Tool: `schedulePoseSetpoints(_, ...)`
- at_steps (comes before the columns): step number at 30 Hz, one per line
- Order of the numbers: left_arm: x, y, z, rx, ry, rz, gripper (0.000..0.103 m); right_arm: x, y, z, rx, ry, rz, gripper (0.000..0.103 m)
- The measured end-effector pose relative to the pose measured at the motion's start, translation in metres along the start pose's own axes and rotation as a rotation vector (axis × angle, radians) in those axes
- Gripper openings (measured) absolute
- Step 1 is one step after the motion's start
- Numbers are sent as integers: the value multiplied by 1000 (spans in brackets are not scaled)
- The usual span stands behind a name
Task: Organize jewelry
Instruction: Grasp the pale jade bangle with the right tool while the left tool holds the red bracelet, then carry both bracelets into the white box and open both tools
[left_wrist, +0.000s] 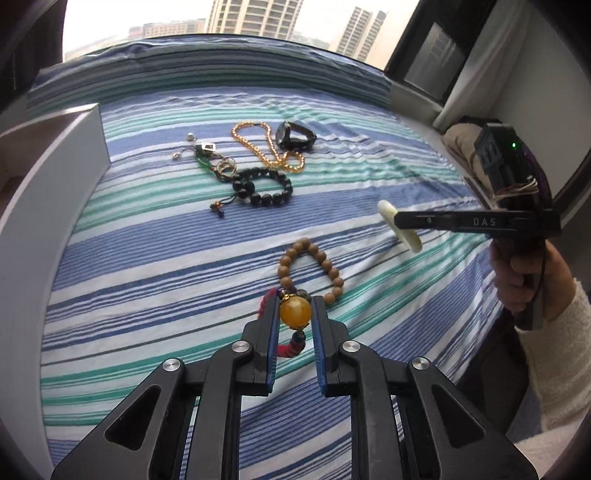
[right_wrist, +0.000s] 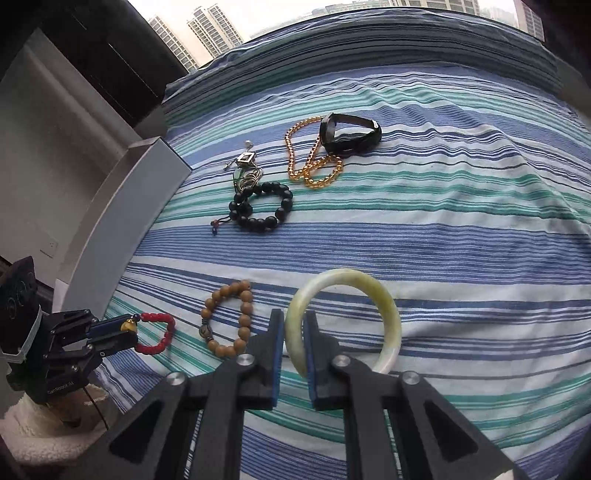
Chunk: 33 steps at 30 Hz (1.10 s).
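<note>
Left tongs (left_wrist: 294, 314) are pinching the red bracelet's (right_wrist: 157, 333) amber bead (left_wrist: 295, 313), right tongs (right_wrist: 294, 332) are clamping the jade bangle (right_wrist: 343, 317), wooden beads (right_wrist: 231, 321) are lying at nine o'clock of it on the bedspread (right_wrist: 443, 240).

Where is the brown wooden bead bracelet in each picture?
Left wrist view: the brown wooden bead bracelet lies on the striped bedspread just below the middle, right behind the left hand-held gripper.
Right wrist view: low and left of middle, between the red bead bracelet and the pale green bangle.
Shared landmark: the black bead bracelet farther up the bed.
</note>
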<state>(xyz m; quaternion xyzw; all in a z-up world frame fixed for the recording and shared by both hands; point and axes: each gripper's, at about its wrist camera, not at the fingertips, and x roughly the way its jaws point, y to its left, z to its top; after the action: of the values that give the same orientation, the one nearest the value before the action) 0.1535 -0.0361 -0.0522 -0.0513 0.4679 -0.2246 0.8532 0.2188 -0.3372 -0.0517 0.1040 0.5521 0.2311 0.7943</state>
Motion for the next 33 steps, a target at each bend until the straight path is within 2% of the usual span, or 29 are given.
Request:
schedulePoseSetpoints(5,-66,25,8,-116,-109,-26,15,-21,24,6,8,-30,74,11)
schedulePoseSetpoints(8,-113,45,7,-171,-177,8,15,-31,60,17,-33,-57,133,11)
schedulePoseSetpoints(12,-172,88,2,-246,-251,132,15,-40,127,44,-130,-104,214,11)
schedulePoseSetpoints(15,-203,128,-7,-319,-281,256,15,-37,184,61,-208,-137,281,11)
schedulePoseSetpoints(21,-224,211,-29,-474,-271,459,15,-6,295,85,-359,-161,375,11)
schedulePoseSetpoints(24,-213,245,-44,-536,-239,537,15,21,342,95,-430,-161,368,11)
schedulePoseSetpoints(26,-204,265,-52,-570,-210,570,15,47,369,100,-475,-151,332,11)
schedulePoseSetpoints(33,-181,297,-79,-645,-128,594,15,153,420,102,-565,-32,126,11)
